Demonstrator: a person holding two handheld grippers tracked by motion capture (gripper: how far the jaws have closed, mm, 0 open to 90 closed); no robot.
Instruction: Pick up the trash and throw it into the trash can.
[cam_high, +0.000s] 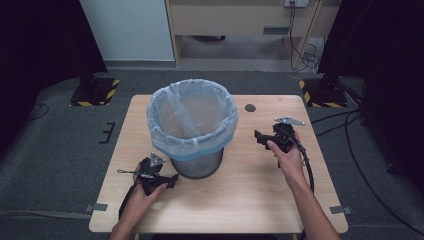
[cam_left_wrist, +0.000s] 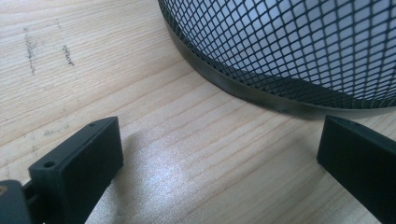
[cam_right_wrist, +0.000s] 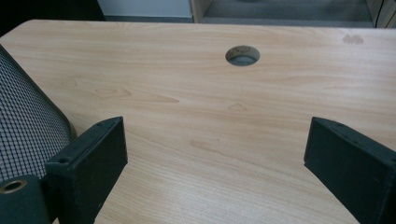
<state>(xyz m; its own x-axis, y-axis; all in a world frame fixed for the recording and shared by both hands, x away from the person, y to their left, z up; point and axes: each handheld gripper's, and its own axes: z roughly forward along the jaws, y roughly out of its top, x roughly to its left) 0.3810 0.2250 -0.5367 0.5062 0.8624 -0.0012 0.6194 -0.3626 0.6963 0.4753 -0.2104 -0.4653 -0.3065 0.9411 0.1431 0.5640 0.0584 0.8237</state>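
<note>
A black wire-mesh bin (cam_high: 192, 127) lined with a pale blue plastic bag stands upright in the middle of the wooden table (cam_high: 250, 185). My left gripper (cam_high: 172, 180) is held low at the bin's front left foot, open, nothing between its jaws. The left gripper view has the bin's mesh wall and base ring (cam_left_wrist: 289, 51) just beyond the spread jaws, with the left gripper (cam_left_wrist: 219, 158) over bare wood. My right gripper (cam_high: 257, 136) hovers to the right of the bin, open and empty. In the right gripper view the right gripper (cam_right_wrist: 215, 154) faces bare tabletop, with the bin's mesh (cam_right_wrist: 23, 126) at the left edge.
A round cable hole (cam_high: 250, 107) (cam_right_wrist: 242, 55) sits in the table behind the right gripper. Black stands with yellow-striped bases (cam_high: 95, 90) flank the table on the grey floor. A wooden cabinet (cam_high: 240, 20) and loose cables lie beyond the far edge.
</note>
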